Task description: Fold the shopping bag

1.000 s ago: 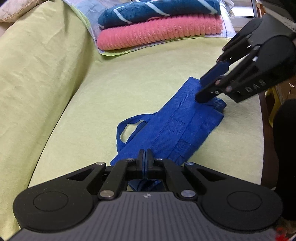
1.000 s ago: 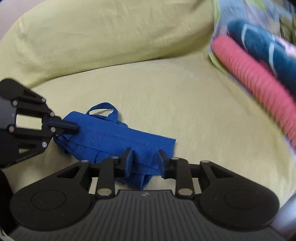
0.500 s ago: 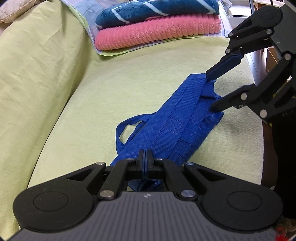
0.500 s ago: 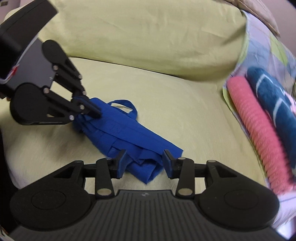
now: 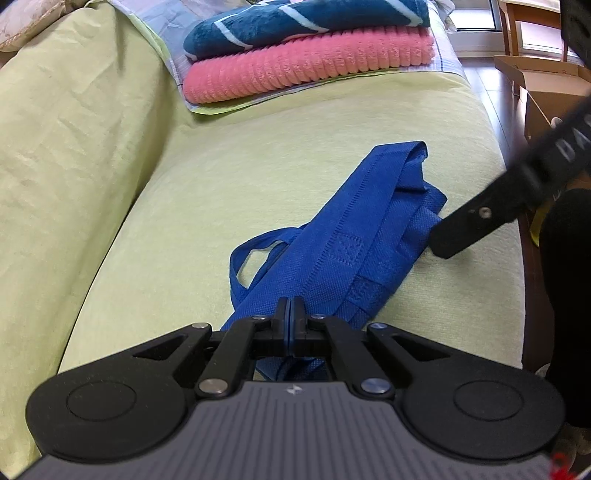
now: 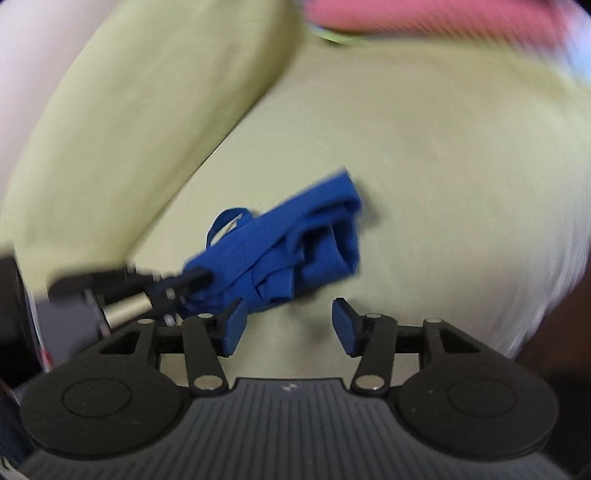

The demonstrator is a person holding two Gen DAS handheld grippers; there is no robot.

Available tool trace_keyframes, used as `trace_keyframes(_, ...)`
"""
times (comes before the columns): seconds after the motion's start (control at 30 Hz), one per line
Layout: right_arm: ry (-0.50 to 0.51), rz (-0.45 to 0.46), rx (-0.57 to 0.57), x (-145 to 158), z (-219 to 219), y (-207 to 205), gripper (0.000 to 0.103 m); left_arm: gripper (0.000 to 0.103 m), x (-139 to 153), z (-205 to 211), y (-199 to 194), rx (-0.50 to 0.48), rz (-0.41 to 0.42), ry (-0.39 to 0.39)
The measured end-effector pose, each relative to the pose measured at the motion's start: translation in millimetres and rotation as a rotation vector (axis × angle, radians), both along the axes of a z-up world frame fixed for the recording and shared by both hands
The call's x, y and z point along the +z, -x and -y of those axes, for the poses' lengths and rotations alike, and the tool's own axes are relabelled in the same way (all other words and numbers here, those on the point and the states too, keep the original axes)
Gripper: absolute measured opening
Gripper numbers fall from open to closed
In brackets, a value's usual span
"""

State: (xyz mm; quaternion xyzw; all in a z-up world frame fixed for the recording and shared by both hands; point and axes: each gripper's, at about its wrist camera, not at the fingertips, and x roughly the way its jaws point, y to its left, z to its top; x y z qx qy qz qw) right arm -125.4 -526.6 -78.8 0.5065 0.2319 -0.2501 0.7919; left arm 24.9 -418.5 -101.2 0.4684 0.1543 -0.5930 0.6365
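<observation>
On the sofa seat, near its front edge: shopping bag (image 5: 343, 247), long axis running away from you.
Left gripper (image 5: 290, 325): clamped shut on its near end.
Right gripper (image 6: 284, 325): jaws just opened, empty, beside its far end.

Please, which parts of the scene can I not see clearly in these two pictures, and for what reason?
- Left wrist view: the near end of the blue bag is hidden behind the shut left gripper.
- Left wrist view: the right gripper is cut off by the right edge; only one finger shows.
- Right wrist view: motion blur smears the bag's folds and the pink towel, which is also cropped at the top.
</observation>
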Motion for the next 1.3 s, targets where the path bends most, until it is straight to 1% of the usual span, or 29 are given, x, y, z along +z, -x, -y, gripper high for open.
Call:
trace_keyframes(0.03,-0.057,0.029,-0.042,-5.9,0.5,2.0,0.051,0.0,0.1,0.1,-0.1,-0.004,0.001,-0.002)
trace_keyframes(0.1,-0.13,0.085,-0.122,-14.9,-0.8,3.8,0.057,0.0,0.4,0.4,-0.5,-0.013,0.003,-0.007)
trace_keyframes(0.17,-0.18,0.14,-0.192,-19.0,-1.0,2.5,0.061,0.0,1.0,0.7,-1.0,-0.022,0.003,-0.013)
trace_keyframes(0.23,-0.219,0.158,-0.228,-22.0,-0.1,-4.4,0.061,0.0,1.9,1.1,-2.0,-0.03,-0.001,-0.019)
trace_keyframes(0.27,-0.222,0.16,-0.242,-21.9,-0.4,-8.4,0.062,0.0,2.3,1.2,-2.8,-0.034,-0.004,-0.022)
trace_keyframes(0.3,-0.218,0.159,-0.252,-21.1,-1.7,-13.6,0.065,0.0,2.8,1.4,-3.9,-0.038,-0.008,-0.025)
trace_keyframes(0.47,-0.218,0.111,-0.334,-15.1,-11.5,-36.7,0.073,0.0,5.2,3.0,-11.1,-0.042,-0.048,-0.036)
trace_keyframes(0.57,-0.202,0.07,-0.393,-10.0,-18.1,-48.3,0.073,0.0,6.8,4.1,-14.6,-0.046,-0.063,-0.041)
trace_keyframes(0.63,-0.146,0.042,-0.406,-7.8,-22.0,-57.5,0.069,0.0,7.0,5.0,-15.5,-0.05,-0.059,-0.045)
trace_keyframes(0.67,-0.113,0.015,-0.406,-6.8,-22.8,-62.6,0.061,0.0,7.0,5.5,-15.7,-0.051,-0.054,-0.046)
trace_keyframes(0.7,-0.076,-0.018,-0.401,-5.7,-22.7,-68.3,0.05,0.0,6.9,5.9,-16.1,-0.05,-0.051,-0.047)
trace_keyframes(0.73,-0.037,-0.044,-0.389,-4.7,-21.7,-73.6,0.05,0.0,6.6,6.2,-16.7,-0.051,-0.048,-0.048)
trace_keyframes(0.8,0.07,-0.088,-0.314,-1.1,-20.5,-84.3,0.045,0.0,7.0,5.9,-18.4,-0.054,-0.051,-0.048)
trace_keyframes(0.87,0.138,-0.102,-0.237,1.3,-18.1,-86.9,0.043,0.0,12.5,4.3,-25.1,-0.072,-0.081,-0.059)
trace_keyframes(0.9,0.144,-0.093,-0.21,0.7,-15.2,-84.4,0.041,0.0,18.1,3.3,-32.5,-0.081,-0.115,-0.067)
trace_keyframes(0.93,0.15,-0.085,-0.186,0.0,-12.7,-82.2,0.041,0.011,24.3,3.0,-41.3,-0.078,-0.146,-0.069)
trace_keyframes(0.97,0.156,-0.079,-0.165,-0.6,-10.8,-80.5,0.04,0.015,30.2,4.4,-52.1,-0.059,-0.17,-0.067)
trace_keyframes(1.07,0.164,-0.071,-0.14,-1.5,-9.8,-78.1,0.039,0.013,41.3,16.8,-86.0,0.022,-0.238,-0.08)
trace_keyframes(1.1,0.171,-0.072,-0.138,-1.6,-10.9,-78.3,0.039,0.016,41.6,23.0,-95.9,0.043,-0.262,-0.091)
trace_keyframes(1.13,0.179,-0.073,-0.137,-1.7,-11.9,-78.4,0.039,0.016,41.2,28.9,-104.2,0.055,-0.284,-0.102)
trace_keyframes(1.23,0.195,-0.069,-0.13,-2.4,-14.1,-78.0,0.04,0.016,35.4,46.7,-117.8,0.054,-0.35,-0.133)
trace_keyframes(1.3,0.196,-0.061,-0.123,-3.9,-14.8,-75.9,0.04,0.017,31.1,56.3,-121.9,0.035,-0.398,-0.156)
